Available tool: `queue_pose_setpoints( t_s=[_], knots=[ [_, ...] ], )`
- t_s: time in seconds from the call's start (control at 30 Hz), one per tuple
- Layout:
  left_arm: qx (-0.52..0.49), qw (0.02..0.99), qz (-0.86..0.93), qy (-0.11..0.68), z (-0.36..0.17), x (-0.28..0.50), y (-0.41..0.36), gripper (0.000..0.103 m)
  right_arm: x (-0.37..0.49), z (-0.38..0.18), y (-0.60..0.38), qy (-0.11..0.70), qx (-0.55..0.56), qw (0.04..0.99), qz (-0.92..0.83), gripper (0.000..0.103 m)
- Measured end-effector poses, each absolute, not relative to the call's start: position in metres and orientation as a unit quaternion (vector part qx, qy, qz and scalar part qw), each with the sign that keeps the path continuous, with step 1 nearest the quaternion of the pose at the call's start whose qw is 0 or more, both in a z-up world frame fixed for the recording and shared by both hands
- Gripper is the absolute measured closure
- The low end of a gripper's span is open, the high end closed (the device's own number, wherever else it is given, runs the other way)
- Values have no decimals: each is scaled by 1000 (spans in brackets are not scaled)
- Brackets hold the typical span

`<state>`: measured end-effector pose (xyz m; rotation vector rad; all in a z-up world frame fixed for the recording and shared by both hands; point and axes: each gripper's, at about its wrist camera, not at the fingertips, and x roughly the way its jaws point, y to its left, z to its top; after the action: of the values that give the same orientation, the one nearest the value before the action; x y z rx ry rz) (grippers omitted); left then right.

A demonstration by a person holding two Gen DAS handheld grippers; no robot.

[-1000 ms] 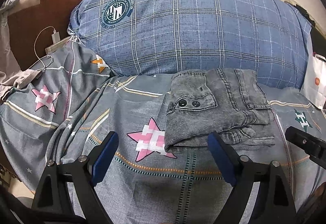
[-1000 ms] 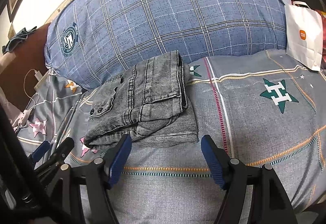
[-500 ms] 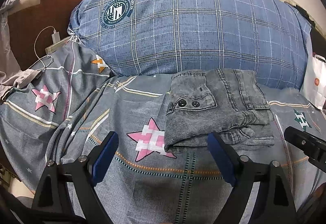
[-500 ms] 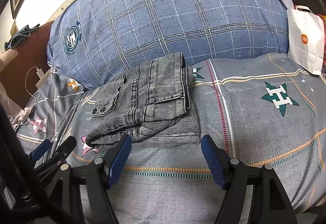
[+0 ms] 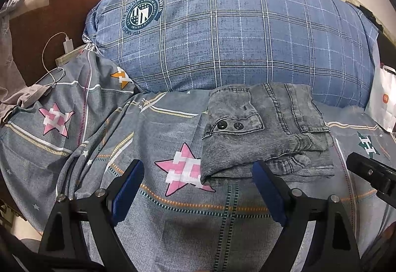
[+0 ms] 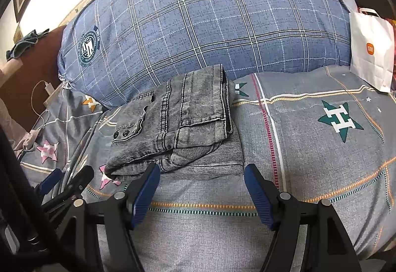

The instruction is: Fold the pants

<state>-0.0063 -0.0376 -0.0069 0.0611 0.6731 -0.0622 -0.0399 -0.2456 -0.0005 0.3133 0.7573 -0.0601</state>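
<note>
Grey denim pants (image 5: 267, 131) lie folded into a compact bundle on the grey star-print bedsheet (image 5: 148, 148), against the blue plaid pillow. A pocket flap with two black buttons faces up. They also show in the right wrist view (image 6: 183, 128). My left gripper (image 5: 198, 173) is open and empty, just short of the bundle's near left corner. My right gripper (image 6: 201, 175) is open and empty, just in front of the bundle's near edge. Neither touches the pants.
A large blue plaid pillow (image 5: 235, 32) fills the back. A white paper bag (image 6: 371, 49) stands at the right. A charger and white cable (image 5: 66, 45) lie at the left by the brown headboard (image 5: 44, 24), with loose clothes on it.
Both grippers stay open. The right gripper's view has shifted slightly, with the pants a little lower and closer in frame. The left view has barely changed.
</note>
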Motion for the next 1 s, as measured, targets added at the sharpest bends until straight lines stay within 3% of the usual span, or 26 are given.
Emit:
queue_pose_setpoints(
  t_s=[0.87, 1.0],
  knots=[
    [15, 939, -39, 342, -7, 0, -30, 14, -39, -1, -245, 371, 153, 916, -29, 29],
    [-16, 948, -49, 314, 23, 3, -11, 14, -39, 13, -251, 361, 194, 912, 7, 29]
  ],
)
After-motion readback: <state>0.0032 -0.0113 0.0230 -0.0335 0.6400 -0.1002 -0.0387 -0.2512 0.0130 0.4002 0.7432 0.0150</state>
